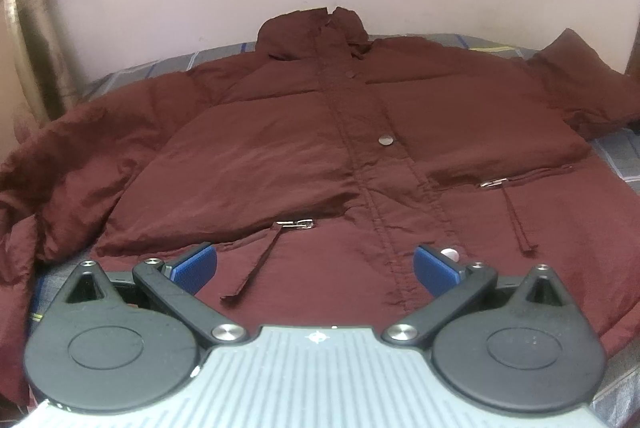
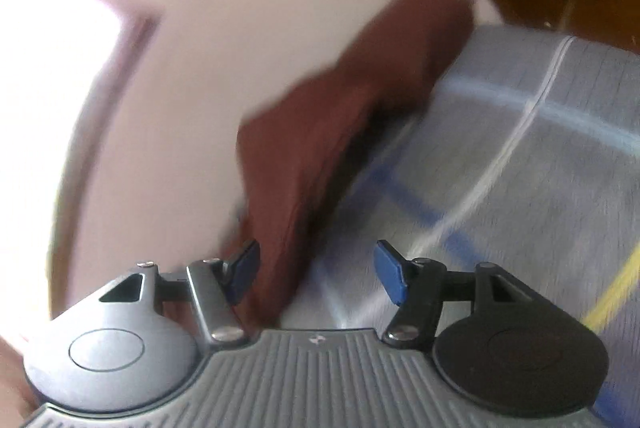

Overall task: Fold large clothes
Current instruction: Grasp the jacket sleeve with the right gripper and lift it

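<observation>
Hovering low in frame, the left gripper (image 1: 316, 266) kept its jaws spread wide above the maroon jacket (image 1: 340, 155), gripping nothing. The right gripper (image 2: 316, 272) stood part-open, a blurred sleeve (image 2: 320, 147) between its pads, contact unclear.

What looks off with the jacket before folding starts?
Mostly fine: the maroon jacket lies flat, front up, on the checked bedsheet. Its left sleeve is bunched and wrinkled, and the collar stands crumpled against the wall. No damage visible.
</observation>
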The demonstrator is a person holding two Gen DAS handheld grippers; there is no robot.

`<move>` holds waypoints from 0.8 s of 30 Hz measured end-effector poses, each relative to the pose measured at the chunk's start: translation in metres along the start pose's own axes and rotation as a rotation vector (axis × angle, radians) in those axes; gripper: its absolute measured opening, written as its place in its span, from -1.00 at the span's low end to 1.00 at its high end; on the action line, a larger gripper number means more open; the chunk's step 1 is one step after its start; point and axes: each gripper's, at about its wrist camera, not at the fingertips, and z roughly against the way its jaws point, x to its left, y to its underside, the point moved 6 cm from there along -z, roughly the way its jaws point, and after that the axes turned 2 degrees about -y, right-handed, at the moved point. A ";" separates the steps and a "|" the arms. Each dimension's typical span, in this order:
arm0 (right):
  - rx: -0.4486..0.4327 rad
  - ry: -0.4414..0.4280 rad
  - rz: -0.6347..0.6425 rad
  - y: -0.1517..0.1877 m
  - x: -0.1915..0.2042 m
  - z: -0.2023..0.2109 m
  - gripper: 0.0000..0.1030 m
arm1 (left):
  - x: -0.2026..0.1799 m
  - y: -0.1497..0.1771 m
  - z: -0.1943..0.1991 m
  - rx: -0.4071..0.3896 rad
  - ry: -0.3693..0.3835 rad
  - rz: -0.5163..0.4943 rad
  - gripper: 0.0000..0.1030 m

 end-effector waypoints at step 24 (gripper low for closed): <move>-0.130 0.203 -0.012 -0.137 -0.030 -0.076 -0.83 | 0.022 -0.006 -0.004 0.029 -0.070 0.011 1.00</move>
